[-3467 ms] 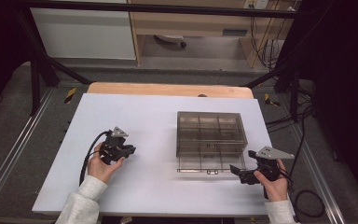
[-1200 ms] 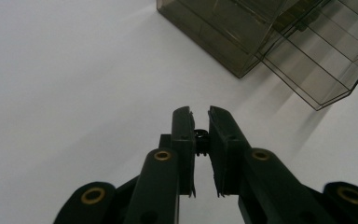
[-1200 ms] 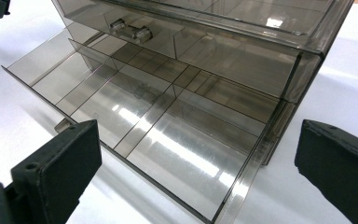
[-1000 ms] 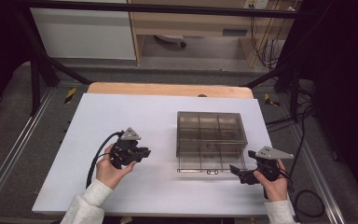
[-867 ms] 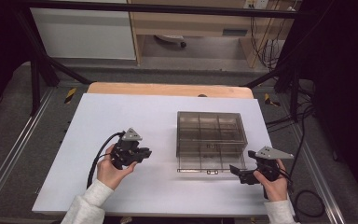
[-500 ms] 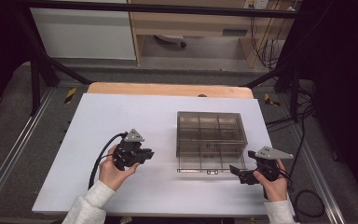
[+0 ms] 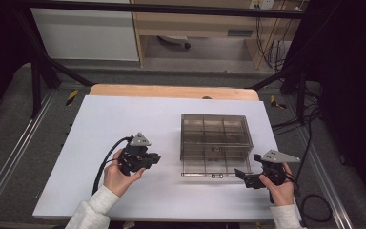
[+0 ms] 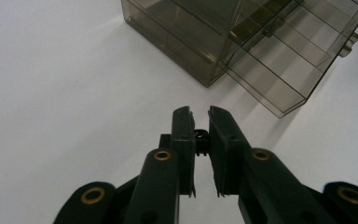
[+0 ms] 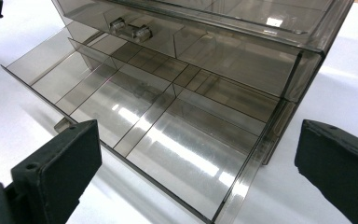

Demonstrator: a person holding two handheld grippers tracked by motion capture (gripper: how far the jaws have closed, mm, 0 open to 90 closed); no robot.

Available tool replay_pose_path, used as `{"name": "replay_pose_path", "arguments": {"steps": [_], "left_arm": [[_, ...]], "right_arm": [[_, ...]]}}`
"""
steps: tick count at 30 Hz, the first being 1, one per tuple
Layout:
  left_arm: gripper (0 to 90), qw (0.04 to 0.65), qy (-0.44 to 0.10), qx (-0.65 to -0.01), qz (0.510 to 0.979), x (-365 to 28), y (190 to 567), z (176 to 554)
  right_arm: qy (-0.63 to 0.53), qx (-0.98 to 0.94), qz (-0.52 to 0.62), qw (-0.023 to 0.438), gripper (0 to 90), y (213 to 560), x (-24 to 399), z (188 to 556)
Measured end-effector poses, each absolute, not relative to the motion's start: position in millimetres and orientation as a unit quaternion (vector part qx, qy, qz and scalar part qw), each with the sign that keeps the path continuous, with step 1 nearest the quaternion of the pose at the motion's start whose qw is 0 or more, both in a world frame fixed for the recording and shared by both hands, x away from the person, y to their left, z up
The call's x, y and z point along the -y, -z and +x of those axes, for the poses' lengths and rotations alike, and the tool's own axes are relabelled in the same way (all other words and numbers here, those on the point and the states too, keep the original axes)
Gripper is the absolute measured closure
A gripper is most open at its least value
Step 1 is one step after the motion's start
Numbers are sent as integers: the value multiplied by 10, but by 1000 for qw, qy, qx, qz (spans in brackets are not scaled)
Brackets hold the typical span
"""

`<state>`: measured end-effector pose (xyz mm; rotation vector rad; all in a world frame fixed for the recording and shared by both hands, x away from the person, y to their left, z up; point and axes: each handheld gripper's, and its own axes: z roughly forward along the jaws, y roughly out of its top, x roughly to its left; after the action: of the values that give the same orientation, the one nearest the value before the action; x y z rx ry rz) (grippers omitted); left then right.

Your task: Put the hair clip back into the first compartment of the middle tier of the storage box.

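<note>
Place: you are at a lab test bench | Signs: white table (image 7: 124,124) inside a black metal frame (image 7: 38,71) with floor rails (image 7: 9,167) | loose cables (image 7: 286,52) along the back | plain shelving unit (image 7: 195,24) | grey carpet floor (image 7: 9,109).

Bright table (image 7: 124,124), dark surrounds, glare on drawer (image 9: 168,135).
</note>
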<state>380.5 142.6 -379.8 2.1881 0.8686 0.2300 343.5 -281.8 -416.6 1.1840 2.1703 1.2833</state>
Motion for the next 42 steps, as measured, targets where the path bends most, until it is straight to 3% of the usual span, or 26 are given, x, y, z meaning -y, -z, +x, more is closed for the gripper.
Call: {"name": "replay_pose_path", "arguments": {"steps": [42], "left_arm": [[801, 389, -76, -309, 865, -1099, 3621, 3719]], "right_arm": [[-452, -767, 420, 176, 11, 4165, 2816, 3428]]}}
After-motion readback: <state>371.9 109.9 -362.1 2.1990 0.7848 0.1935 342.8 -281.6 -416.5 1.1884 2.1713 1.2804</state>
